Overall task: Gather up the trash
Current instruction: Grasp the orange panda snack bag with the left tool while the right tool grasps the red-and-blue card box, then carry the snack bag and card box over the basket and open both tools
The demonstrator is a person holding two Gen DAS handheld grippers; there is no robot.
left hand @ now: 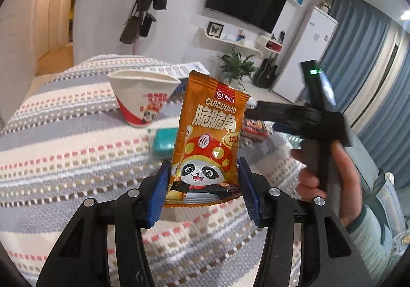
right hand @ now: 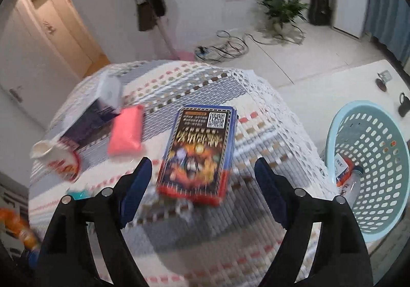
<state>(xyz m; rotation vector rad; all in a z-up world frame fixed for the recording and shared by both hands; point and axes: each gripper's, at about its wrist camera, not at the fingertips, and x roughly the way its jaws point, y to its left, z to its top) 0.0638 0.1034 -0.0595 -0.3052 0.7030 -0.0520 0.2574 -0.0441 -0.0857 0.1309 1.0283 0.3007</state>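
Snack packet (left hand: 207, 138) gripped by L fingers (left hand: 157, 189); R fingers (right hand: 138, 189) open above book (right hand: 198, 153), prob. near basket (right hand: 369, 133).

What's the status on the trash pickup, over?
Left gripper shut on orange snack bag. Right gripper open, empty, over card box. Basket off table's right; nothing blocking.

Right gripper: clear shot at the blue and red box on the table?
Probably yes. The right gripper is open and empty, with the box lying flat just ahead of its fingers and nothing between. The pink packet lies well off to the side.
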